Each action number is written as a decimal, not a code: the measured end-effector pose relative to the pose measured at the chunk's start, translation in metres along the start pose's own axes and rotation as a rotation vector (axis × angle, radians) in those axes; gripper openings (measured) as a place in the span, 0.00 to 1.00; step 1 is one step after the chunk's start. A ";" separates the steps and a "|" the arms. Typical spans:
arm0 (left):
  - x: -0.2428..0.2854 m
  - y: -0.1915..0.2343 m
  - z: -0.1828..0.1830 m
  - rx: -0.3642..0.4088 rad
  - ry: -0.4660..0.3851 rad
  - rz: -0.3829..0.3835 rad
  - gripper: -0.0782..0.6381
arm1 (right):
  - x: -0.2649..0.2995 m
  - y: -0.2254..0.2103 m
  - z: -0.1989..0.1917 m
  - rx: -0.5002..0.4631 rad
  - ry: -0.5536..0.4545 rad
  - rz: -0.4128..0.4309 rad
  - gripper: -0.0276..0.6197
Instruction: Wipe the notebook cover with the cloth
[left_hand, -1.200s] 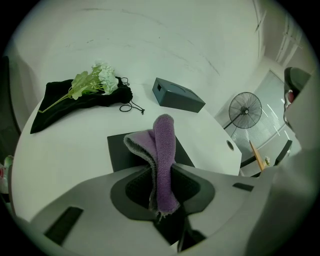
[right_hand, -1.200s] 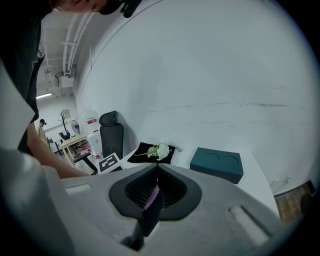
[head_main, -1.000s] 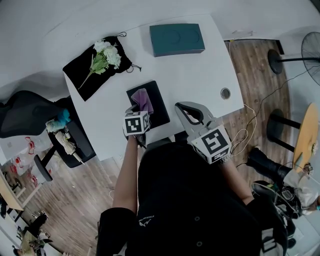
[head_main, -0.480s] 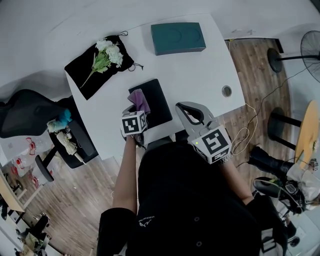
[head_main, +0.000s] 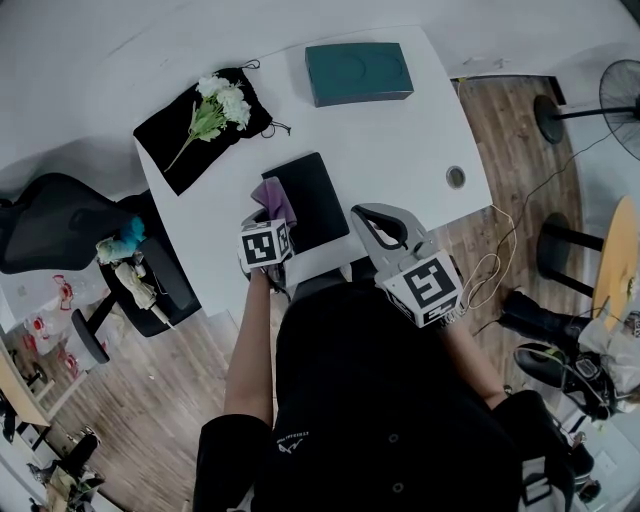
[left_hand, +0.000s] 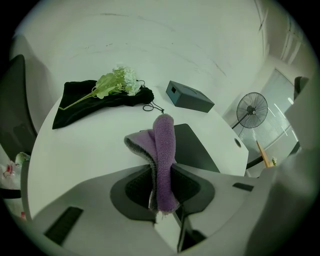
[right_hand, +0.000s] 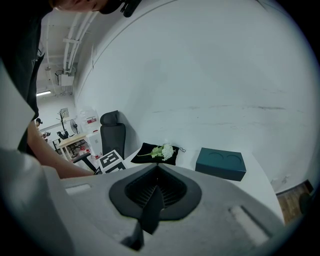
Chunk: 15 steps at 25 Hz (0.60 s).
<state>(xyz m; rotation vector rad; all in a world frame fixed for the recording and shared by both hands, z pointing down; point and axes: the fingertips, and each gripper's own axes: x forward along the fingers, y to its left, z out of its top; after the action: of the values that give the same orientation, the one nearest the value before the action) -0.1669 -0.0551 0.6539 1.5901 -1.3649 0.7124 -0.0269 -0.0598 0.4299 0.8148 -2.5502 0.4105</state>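
Observation:
A black notebook (head_main: 312, 196) lies flat on the white table (head_main: 400, 140) near its front edge. My left gripper (head_main: 270, 218) is shut on a purple cloth (head_main: 273, 198), which rests at the notebook's left edge. In the left gripper view the cloth (left_hand: 163, 155) stands folded between the jaws, with the notebook (left_hand: 195, 148) just behind and to its right. My right gripper (head_main: 377, 222) is shut and holds nothing. It hovers over the table's front edge to the right of the notebook. The right gripper (right_hand: 156, 192) points toward the far wall, above the table.
A teal box (head_main: 358, 72) sits at the table's far side. A black pouch (head_main: 175, 140) with white flowers (head_main: 222, 102) lies at the far left. A cable hole (head_main: 455, 178) is at the right edge. An office chair (head_main: 60, 230) stands left, a fan (head_main: 622, 100) right.
The left gripper has drawn the cloth leftward across the cover, from its left-middle to its left edge. The right gripper has stayed where it was.

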 end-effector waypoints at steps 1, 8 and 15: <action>-0.001 0.002 -0.001 -0.001 0.002 0.005 0.23 | -0.001 0.002 0.000 -0.004 -0.001 0.002 0.05; -0.007 0.011 -0.008 -0.013 0.010 0.028 0.23 | -0.003 0.012 0.002 -0.009 -0.008 0.004 0.05; -0.020 0.019 -0.016 -0.032 -0.001 0.049 0.23 | -0.007 0.025 0.002 -0.013 -0.018 0.016 0.05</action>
<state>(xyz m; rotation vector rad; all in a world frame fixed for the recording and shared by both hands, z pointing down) -0.1873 -0.0314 0.6486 1.5364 -1.4141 0.7153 -0.0373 -0.0373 0.4209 0.7978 -2.5746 0.3935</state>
